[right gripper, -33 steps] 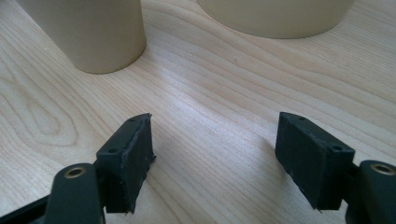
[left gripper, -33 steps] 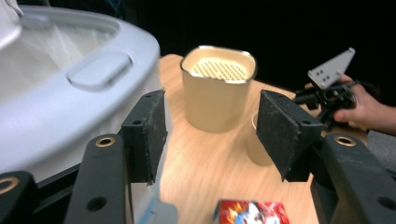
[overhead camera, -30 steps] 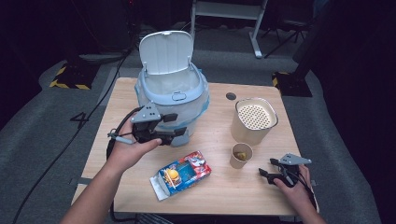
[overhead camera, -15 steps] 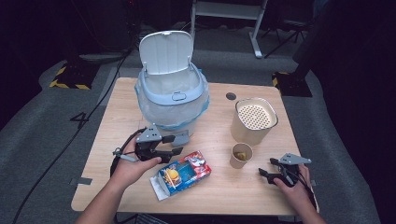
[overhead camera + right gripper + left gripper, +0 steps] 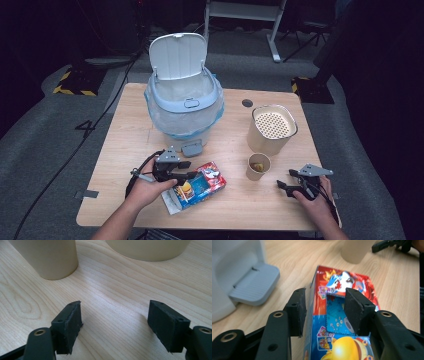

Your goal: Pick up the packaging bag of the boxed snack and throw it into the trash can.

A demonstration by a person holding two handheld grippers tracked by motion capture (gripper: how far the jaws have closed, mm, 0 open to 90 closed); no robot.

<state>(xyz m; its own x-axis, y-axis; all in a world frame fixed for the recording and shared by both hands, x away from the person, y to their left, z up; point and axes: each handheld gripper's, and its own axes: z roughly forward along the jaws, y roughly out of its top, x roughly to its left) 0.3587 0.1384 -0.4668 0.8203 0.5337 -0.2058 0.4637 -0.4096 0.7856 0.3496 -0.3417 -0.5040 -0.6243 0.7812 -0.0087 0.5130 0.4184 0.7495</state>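
Note:
A colourful red and blue carton [image 5: 202, 187] lies flat near the table's front edge. My left gripper [image 5: 192, 175] is low over its left end. In the left gripper view my left gripper [image 5: 325, 307] straddles the carton [image 5: 359, 285]: the left pad stands just off the carton's side and the right pad sits at a torn opening in the top face. Its jaws have just been closing with the carton between them, and a small gap still shows. My right gripper [image 5: 284, 182] rests open on the table at the front right, and in its own view nothing lies between the jaws of my right gripper [image 5: 115, 322].
A pale blue pedal bin [image 5: 184, 107] with its lid up and a plastic liner stands at the back centre, its pedal [image 5: 254, 287] close to my left jaw. A tall beige cup with a perforated top [image 5: 272, 127] and a small paper cup [image 5: 258, 166] stand right of the carton.
My left hand has come down from in front of the bin to the carton, and its jaws have narrowed around the carton's end. The right hand has stayed put.

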